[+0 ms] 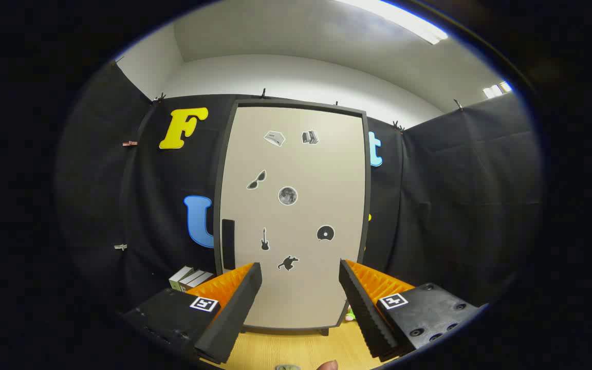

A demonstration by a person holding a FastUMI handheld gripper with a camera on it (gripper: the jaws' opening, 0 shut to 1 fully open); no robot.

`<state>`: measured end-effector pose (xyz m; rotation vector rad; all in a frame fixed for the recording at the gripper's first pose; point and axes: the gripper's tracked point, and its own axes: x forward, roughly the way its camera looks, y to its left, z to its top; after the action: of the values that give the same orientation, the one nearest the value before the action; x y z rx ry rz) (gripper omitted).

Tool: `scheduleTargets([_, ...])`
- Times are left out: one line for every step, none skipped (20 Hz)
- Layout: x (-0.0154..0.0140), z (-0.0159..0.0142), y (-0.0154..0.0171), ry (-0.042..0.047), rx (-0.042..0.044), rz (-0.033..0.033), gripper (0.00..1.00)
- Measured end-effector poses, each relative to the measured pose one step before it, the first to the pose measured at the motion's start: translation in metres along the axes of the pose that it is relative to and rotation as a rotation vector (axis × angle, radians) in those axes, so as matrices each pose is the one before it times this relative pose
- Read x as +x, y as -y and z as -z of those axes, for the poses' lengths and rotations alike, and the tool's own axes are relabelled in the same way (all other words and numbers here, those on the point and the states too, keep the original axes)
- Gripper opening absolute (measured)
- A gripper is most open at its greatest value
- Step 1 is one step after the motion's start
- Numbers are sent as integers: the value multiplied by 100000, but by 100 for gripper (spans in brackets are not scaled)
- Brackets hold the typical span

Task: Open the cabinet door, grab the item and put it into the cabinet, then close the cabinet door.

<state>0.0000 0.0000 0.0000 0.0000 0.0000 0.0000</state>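
The claw (300, 288) was wide open, its two fingers (234, 308) spread apart and gripping nothing at all, pointed straight at twelve o'clock toward the cabinet (293, 216). The cabinet stood upright on the wooden counter (296, 349), just beyond the fingertips, and its pale door (301, 169) was shut flat inside a dark frame. A dark vertical handle (228, 244) sat along the door's nine o'clock edge, low down, just above the tip of the left finger. The door carried a scatter of small stickers: a moon-like disc (288, 196) near its middle, sunglasses (256, 180) at ten o'clock from that, a guitar (264, 239) at seven o'clock and a record-like disc (326, 233) at four o'clock. Between the spread fingers, the lower part of the door showed, with one more dark sticker (288, 263) right there in the gap.

At eight o'clock from the cabinet, behind the left finger, a couple of pale boxes (190, 278) lay on the counter, against the booth's black cloth wall (460, 205). At the cabinet's five o'clock corner, a small green and pink thing (349, 314) peeked out beside the right finger; what it was could not be told. At six o'clock, close to the camera, a fingertip (328, 365) of the person's hand poked in.
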Motion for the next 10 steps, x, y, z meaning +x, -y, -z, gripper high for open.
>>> scheduleTargets([-22,-81,21,222,195,159,97])
scheduleTargets([-68,-18,23,91,-85,184,97])
scheduleTargets([-52,29,44,-82,-216,216,97])
scheduleTargets([-24,-15,1,9,-241,245,97])
scheduleTargets([-57,-13,104,134,-226,288,97])
scheduleTargets([-2,-73,72,138,-196,246,97])
scheduleTargets([36,-75,-63,155,-189,-155,97])
scheduleTargets([-2,-50,-16,34,-37,-24,97])
scheduleTargets([59,-49,78,15,30,27,97])
scheduleTargets([-88,-8,41,-11,108,48,97])
